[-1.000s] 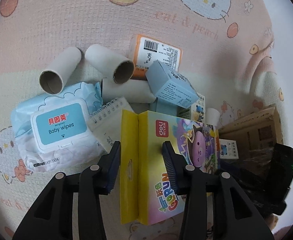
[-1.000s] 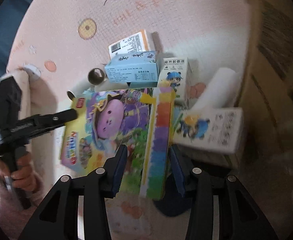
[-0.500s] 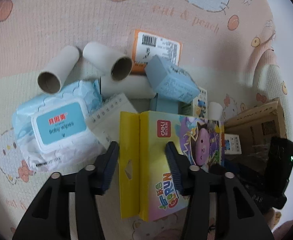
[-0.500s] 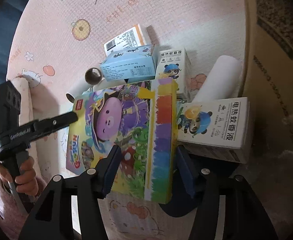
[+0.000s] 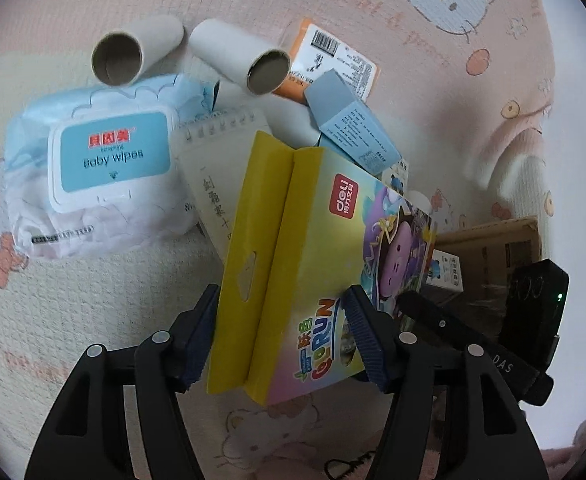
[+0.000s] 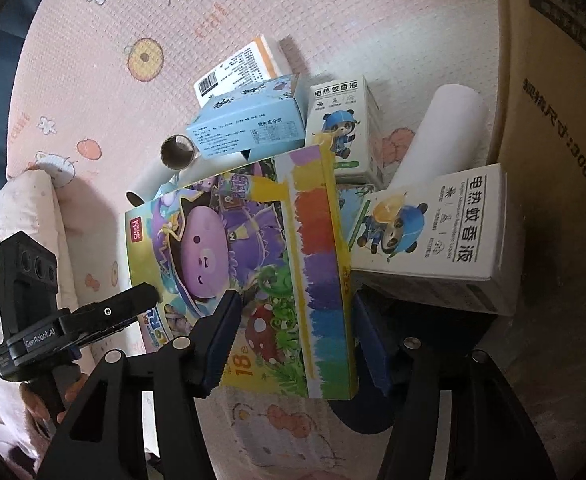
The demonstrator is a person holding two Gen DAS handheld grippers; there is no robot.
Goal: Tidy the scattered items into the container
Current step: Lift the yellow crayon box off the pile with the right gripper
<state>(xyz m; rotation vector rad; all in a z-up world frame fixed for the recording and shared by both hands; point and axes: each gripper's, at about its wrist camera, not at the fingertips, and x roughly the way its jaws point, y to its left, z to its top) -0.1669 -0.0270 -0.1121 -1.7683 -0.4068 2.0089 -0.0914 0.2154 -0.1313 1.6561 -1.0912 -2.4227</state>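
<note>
A colourful crayon box [image 5: 305,264] with a yellow hang tab is held between both grippers, tilted above the mat. My left gripper [image 5: 281,336] is shut on its yellow end. My right gripper [image 6: 297,344] is shut on its rainbow-striped end [image 6: 325,264]. The brown cardboard container [image 6: 557,92] stands at the right edge of the right wrist view; a corner of it also shows in the left wrist view [image 5: 489,240]. The left gripper also shows in the right wrist view [image 6: 109,316].
On the pink mat lie a baby wipes pack [image 5: 105,168], two cardboard tubes [image 5: 133,50], a spiral notepad [image 5: 221,176], a blue box [image 6: 253,124], an orange packet [image 5: 333,60], two white mosquito-liquid boxes [image 6: 433,232] and a white roll [image 6: 441,132].
Both grippers have lifted the crayon box, and its near end now sits higher and tilted. The view of the pile has shifted and the items look closer.
</note>
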